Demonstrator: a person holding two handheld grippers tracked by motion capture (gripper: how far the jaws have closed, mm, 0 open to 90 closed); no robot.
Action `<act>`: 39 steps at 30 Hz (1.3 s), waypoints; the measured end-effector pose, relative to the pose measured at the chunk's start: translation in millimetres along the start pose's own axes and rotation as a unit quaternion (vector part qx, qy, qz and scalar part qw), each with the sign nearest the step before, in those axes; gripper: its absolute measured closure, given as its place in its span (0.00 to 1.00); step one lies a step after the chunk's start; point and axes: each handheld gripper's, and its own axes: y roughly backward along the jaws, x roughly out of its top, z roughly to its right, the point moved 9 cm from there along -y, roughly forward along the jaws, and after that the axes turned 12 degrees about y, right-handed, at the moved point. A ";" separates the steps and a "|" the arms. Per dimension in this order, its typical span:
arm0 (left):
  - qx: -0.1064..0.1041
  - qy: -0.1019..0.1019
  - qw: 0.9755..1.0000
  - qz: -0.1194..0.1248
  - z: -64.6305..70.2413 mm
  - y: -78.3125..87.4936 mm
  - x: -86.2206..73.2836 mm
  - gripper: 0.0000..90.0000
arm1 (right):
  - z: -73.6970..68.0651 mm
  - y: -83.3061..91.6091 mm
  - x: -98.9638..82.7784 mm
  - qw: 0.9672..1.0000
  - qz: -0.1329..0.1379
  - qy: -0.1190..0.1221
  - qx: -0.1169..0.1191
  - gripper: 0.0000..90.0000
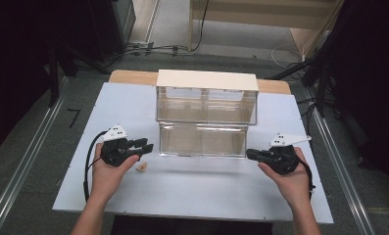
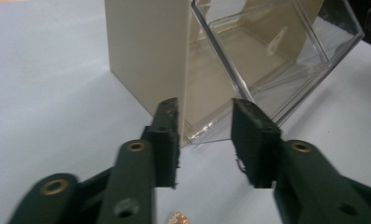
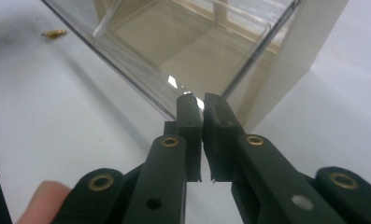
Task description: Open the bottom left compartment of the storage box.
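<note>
While fingers flank it, clear drawer [image 1: 202, 139] sits btwn grippers.

The drawer unit [image 1: 206, 80] has a matt cream casing, smooth like painted board, and clear glossy plastic drawers [image 1: 202, 139]. The white tabletop [image 1: 192, 191] looks smooth and matt. Both grippers' jaws are matt black plastic with brass-coloured rivets [image 3: 170, 141].

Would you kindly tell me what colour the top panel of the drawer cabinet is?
Cream-white, on the cabinet's flat top panel above the clear plastic drawers; the high view shows it best.
</note>
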 end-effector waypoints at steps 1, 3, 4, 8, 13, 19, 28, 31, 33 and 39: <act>0.000 -0.005 1.000 -0.005 -0.4 -0.1 -1.6 0.75 | 0.0 0.0 0.0 1.000 0.000 0.000 0.000 0.94; 0.006 -0.012 1.000 -0.014 -0.7 -1.4 -4.6 0.87 | 1.9 1.3 -3.7 1.000 -0.005 -0.001 -0.001 0.94; 0.009 -0.017 1.000 -0.021 -0.4 -2.7 -6.8 0.90 | 4.5 2.8 -7.7 1.000 -0.010 -0.003 -0.003 0.94; 0.015 -0.033 0.998 -0.047 0.1 -8.4 -14.1 0.97 | 8.4 2.7 -14.5 1.000 -0.019 -0.011 -0.006 0.94; 0.017 -0.036 0.998 -0.056 0.2 -10.7 -16.9 1.00 | 7.7 -1.5 -19.6 1.000 -0.029 -0.009 0.000 0.94; 0.010 -0.038 0.997 -0.066 3.3 -14.5 -20.3 1.00 | 1.2 -7.7 -20.1 0.999 -0.039 0.006 0.014 0.95; -0.004 -0.042 0.997 -0.063 8.4 -14.7 -19.8 1.00 | 0.1 -6.6 -20.6 0.999 -0.039 0.011 0.021 0.95; -0.008 -0.045 0.997 -0.063 10.3 -14.5 -19.6 1.00 | -1.0 -7.1 -20.3 0.999 -0.040 0.014 0.021 0.96; -0.010 -0.045 0.997 -0.064 12.2 -15.4 -20.1 1.00 | -1.5 -7.2 -20.0 0.999 -0.040 0.016 0.019 0.97; -0.019 -0.051 0.996 -0.067 16.8 -17.8 -21.0 1.00 | -2.3 -7.1 -20.2 0.999 -0.039 0.018 0.020 0.97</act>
